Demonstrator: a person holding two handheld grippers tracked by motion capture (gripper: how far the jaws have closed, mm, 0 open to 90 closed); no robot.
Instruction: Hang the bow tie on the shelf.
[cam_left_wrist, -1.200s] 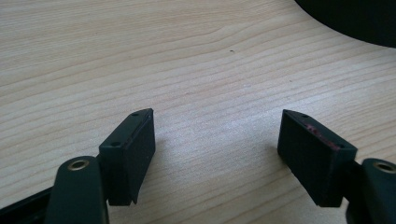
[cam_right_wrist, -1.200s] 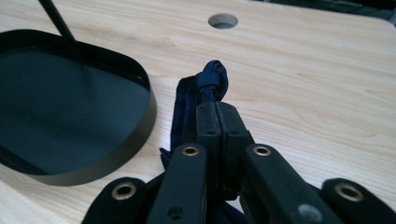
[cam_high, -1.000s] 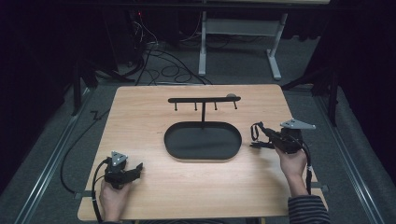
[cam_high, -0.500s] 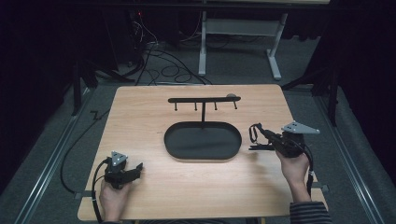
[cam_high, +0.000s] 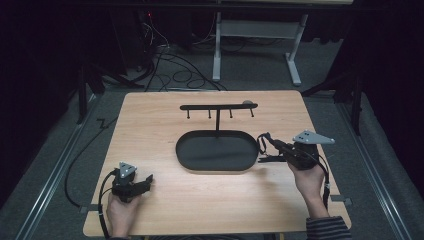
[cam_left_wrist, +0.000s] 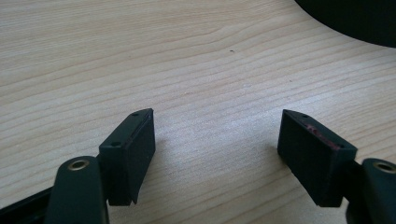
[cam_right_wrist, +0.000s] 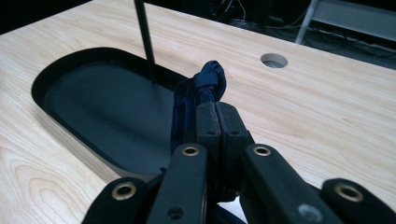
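Black oval tray (cam_high: 200, 155), bare inside

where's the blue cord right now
The blue cord is pinched in the right gripper, held just off the right end of the black tray, near its upright post.

Each black gripper (cam_high: 145, 181) has brass-ringed screws, a grey three-cornered plate, a trailing cable; striped sleeve (cam_high: 327, 227).
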